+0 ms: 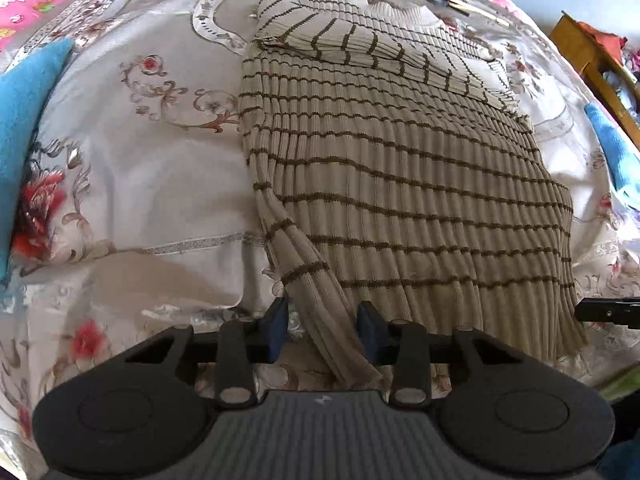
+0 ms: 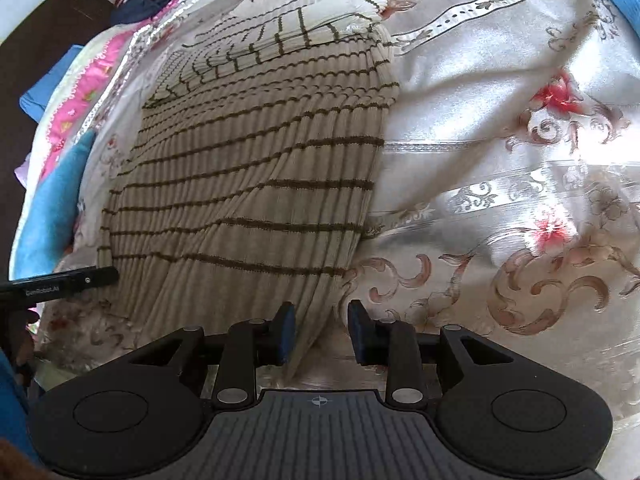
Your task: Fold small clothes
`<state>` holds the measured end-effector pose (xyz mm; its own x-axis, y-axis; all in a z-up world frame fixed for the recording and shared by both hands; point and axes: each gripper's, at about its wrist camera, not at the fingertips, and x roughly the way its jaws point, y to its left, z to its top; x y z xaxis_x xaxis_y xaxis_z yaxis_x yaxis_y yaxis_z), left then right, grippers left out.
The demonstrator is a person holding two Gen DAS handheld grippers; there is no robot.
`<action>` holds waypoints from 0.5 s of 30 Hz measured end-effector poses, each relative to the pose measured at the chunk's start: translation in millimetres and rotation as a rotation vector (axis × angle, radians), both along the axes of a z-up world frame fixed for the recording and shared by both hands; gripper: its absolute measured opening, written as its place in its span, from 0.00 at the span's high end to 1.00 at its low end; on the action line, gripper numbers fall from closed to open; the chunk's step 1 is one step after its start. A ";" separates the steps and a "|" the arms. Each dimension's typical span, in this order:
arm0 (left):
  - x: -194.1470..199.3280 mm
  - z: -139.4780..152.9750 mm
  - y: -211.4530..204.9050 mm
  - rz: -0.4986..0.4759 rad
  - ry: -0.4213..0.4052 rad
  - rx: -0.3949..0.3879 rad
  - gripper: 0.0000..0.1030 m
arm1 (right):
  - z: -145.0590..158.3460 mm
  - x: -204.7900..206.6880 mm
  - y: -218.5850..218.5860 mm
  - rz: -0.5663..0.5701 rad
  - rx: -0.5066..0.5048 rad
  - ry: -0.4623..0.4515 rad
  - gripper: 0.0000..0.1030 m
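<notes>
Two grippers sit at the near hem of the striped sweater, spread flat on the floral bedspread. Left gripper straddles its lower-left corner, jaws apart; right gripper likewise straddles the lower-right corner, jaws parted, unclamped.

Floral satin bedspread fills the scene; blue cloth on its edge, pink quilt peeking beneath it.
</notes>
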<state>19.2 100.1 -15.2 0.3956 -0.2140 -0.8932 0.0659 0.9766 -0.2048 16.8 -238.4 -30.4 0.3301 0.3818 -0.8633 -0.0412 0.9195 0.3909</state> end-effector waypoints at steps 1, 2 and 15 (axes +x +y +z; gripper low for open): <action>-0.8 0.1 -0.3 0.005 -0.002 -0.002 0.53 | -2.2 1.1 1.2 0.009 0.017 0.010 0.68; -1.3 0.1 -1.2 0.014 -0.002 -0.003 0.53 | -4.4 2.1 2.3 0.011 0.032 0.019 0.68; -0.4 6.4 18.0 0.061 -0.026 -0.203 0.81 | 20.2 23.4 -13.1 -0.111 0.380 -0.123 0.94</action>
<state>18.7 118.1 -8.9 0.4353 -0.3639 -0.8234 0.0159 0.9176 -0.3971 40.2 -251.5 -10.2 0.4793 0.6223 -0.6189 -0.0180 0.7120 0.7020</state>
